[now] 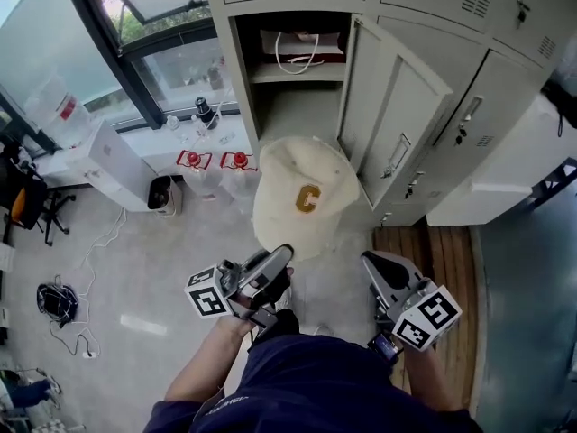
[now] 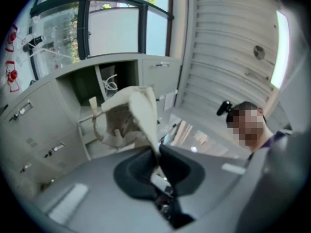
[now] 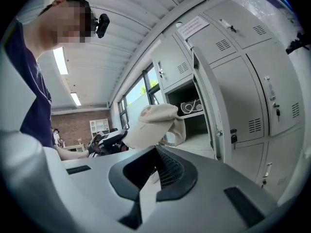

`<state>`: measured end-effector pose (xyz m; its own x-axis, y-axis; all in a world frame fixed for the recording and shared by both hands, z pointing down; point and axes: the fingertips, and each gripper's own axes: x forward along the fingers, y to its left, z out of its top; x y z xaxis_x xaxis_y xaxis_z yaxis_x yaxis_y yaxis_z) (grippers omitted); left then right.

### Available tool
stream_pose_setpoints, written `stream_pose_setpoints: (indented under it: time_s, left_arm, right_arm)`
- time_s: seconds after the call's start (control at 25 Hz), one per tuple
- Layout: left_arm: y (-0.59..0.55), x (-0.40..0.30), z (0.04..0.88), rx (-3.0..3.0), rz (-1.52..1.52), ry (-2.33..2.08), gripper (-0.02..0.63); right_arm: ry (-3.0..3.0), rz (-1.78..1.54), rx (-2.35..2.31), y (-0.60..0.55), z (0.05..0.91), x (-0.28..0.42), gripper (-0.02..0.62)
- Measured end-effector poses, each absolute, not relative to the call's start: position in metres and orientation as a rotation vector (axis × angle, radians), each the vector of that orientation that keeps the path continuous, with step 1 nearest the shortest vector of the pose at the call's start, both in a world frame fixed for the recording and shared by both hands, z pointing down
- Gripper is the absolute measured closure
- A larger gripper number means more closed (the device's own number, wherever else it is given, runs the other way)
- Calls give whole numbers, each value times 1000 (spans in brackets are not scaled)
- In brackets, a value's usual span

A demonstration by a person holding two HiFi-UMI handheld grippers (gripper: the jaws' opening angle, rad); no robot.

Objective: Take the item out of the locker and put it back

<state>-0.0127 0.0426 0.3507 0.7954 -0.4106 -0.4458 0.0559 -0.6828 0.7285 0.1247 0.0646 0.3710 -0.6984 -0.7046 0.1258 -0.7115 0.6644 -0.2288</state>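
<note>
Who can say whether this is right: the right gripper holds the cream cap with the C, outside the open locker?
Not right. The left gripper holds the cream cap: the left gripper view shows its jaws shut on the cap's cloth. In the head view, the right gripper is beside the cap and apart from it. The cap is outside the open locker, as stated.

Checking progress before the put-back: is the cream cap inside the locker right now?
No, the cream cap hangs outside the open locker, pinched in the left gripper.
</note>
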Motion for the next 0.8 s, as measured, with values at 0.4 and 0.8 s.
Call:
stream_pose_setpoints:
  time_s: [0.4, 0.8]
  left_arm:
    - [127, -13, 308, 2315, -818, -341, 586]
    - [156, -41, 291, 2382, -769, -397, 586]
  right_arm:
    - [-2912, 376, 1155, 126, 358, 140, 589]
    - [-2954, 449, 1131, 130, 362, 116, 590]
